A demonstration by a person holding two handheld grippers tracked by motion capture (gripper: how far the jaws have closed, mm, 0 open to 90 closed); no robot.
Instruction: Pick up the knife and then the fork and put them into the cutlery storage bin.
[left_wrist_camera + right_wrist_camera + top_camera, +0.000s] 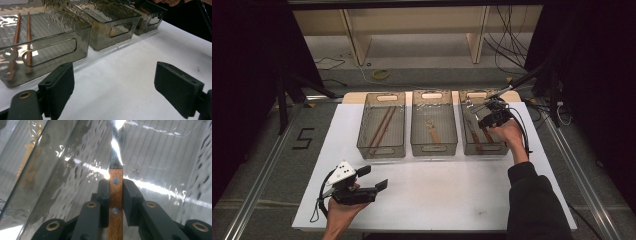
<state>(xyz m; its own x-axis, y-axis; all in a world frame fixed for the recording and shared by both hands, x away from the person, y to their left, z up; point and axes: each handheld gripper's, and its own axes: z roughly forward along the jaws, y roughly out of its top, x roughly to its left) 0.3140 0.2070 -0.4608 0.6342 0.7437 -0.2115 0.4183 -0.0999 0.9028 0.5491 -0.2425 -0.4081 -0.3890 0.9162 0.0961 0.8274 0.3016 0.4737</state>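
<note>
Black jaws of the right gripper (116,192) stand closest to the lens in its own view, clamped on the riveted wooden handle of a knife (116,182) whose steel blade runs straight on ahead of them, so the knife's long axis lines up with the gripper's own. From the high view this gripper (490,119) sits over the right bin (499,148), the last of three smoky clear bins at the far side of the white bench (452,190), and the knife appears to hang just inside it, though whether its tip touches the ribbed floor is hard to tell through the glare. Any coming move, lift out or set down, runs along that blade line inside the bin's narrow length. Well apart, the left gripper (374,177) rests low near the bench's front edge with its jaws spread wide and empty, pointing toward the left bin (50,42) holding two chopsticks (21,42).
</note>
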